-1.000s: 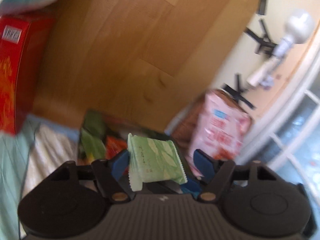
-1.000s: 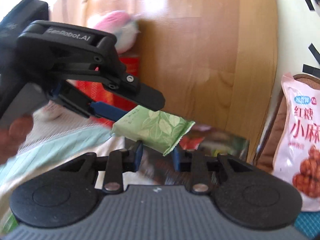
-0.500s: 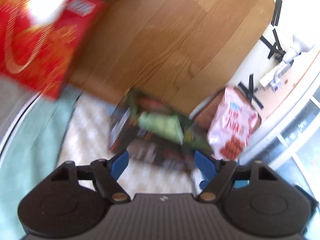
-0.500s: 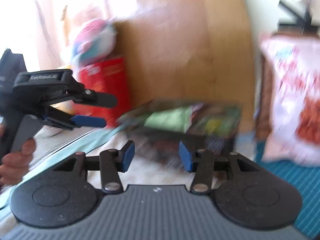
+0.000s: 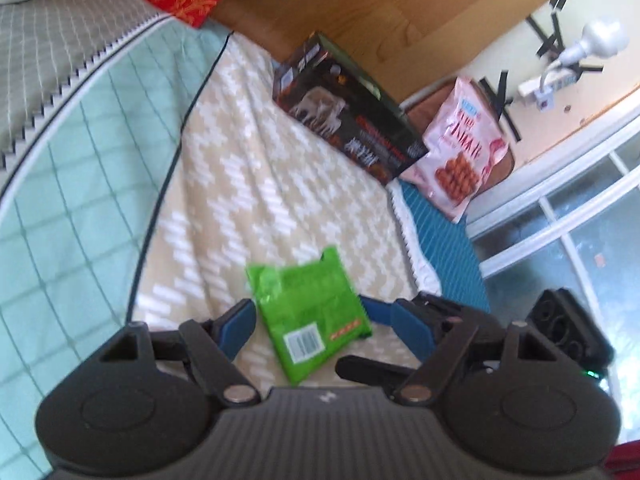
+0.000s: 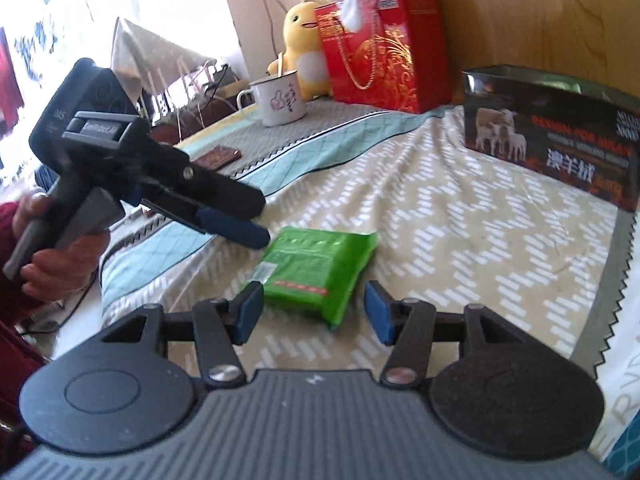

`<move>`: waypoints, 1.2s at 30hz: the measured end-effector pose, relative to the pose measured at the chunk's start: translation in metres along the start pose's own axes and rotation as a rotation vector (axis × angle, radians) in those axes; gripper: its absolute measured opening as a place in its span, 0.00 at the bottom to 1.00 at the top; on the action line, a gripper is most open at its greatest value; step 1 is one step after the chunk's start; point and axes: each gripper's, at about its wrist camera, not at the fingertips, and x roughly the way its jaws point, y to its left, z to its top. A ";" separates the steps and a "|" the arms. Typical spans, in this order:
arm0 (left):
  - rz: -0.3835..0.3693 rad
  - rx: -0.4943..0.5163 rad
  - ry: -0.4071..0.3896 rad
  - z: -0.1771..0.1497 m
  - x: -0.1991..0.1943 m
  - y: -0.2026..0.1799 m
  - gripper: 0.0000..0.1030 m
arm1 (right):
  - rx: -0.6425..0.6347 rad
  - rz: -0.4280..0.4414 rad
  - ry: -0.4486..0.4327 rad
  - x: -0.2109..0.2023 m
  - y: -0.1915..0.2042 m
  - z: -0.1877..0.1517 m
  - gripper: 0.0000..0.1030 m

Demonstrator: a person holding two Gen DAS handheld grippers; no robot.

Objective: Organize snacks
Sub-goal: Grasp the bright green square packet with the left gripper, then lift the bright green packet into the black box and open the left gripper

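A bright green snack packet lies flat on the beige patterned cloth; it also shows in the right wrist view. My left gripper is open, its blue pads either side of the packet, just above it. My right gripper is open and empty, right in front of the packet. The left gripper shows in the right wrist view, its fingertips at the packet's far left edge. A dark open box stands at the back by the wooden board. A pink snack bag leans beside the box.
A red gift bag, a white mug and a yellow plush toy stand at the back left. A wooden board rises behind the box. The bed's edge and a window lie to the right.
The pale green packet held by the left gripper was let go over the dark box. Both grippers have pulled back and down to a bright green packet on the cloth.
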 end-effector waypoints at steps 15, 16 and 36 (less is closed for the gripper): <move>-0.099 0.188 -0.016 0.063 0.058 -0.070 0.65 | -0.041 -0.248 -0.181 -0.027 -0.024 0.010 0.29; -0.109 0.206 -0.024 0.076 0.064 -0.079 0.65 | -0.034 -0.269 -0.205 -0.031 -0.032 0.015 0.29; 0.147 0.372 -0.239 0.166 0.173 -0.122 0.77 | 0.157 -0.586 -0.431 -0.022 -0.179 0.066 0.41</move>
